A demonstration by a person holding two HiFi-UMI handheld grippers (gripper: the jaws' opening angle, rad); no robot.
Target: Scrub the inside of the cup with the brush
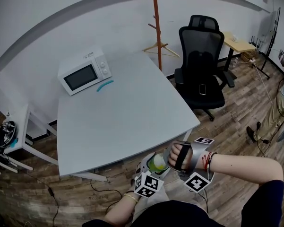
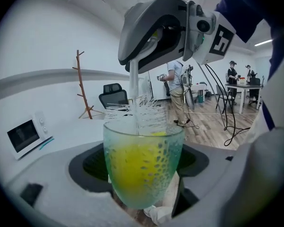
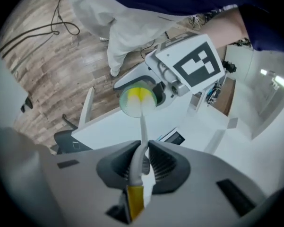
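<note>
A green-and-yellow textured glass cup (image 2: 142, 167) stands upright between the jaws of my left gripper (image 2: 142, 174), which is shut on it. A white brush (image 2: 133, 86) comes down from above. Its bristles (image 2: 141, 109) sit at the rim, partly inside the cup. My right gripper (image 3: 142, 161) is shut on the brush handle (image 3: 142, 141), with the cup's mouth (image 3: 138, 100) straight ahead. In the head view both grippers meet just off the table's near edge, the left gripper (image 1: 149, 174) below the cup (image 1: 157, 163) and the right gripper (image 1: 174, 157) beside it.
A white table (image 1: 123, 112) lies ahead with a microwave (image 1: 84, 72) and a teal object (image 1: 104, 85) at its far left. A black office chair (image 1: 201, 65) and an orange coat stand (image 1: 156, 22) are behind it. Cables (image 1: 52, 193) run over the wooden floor.
</note>
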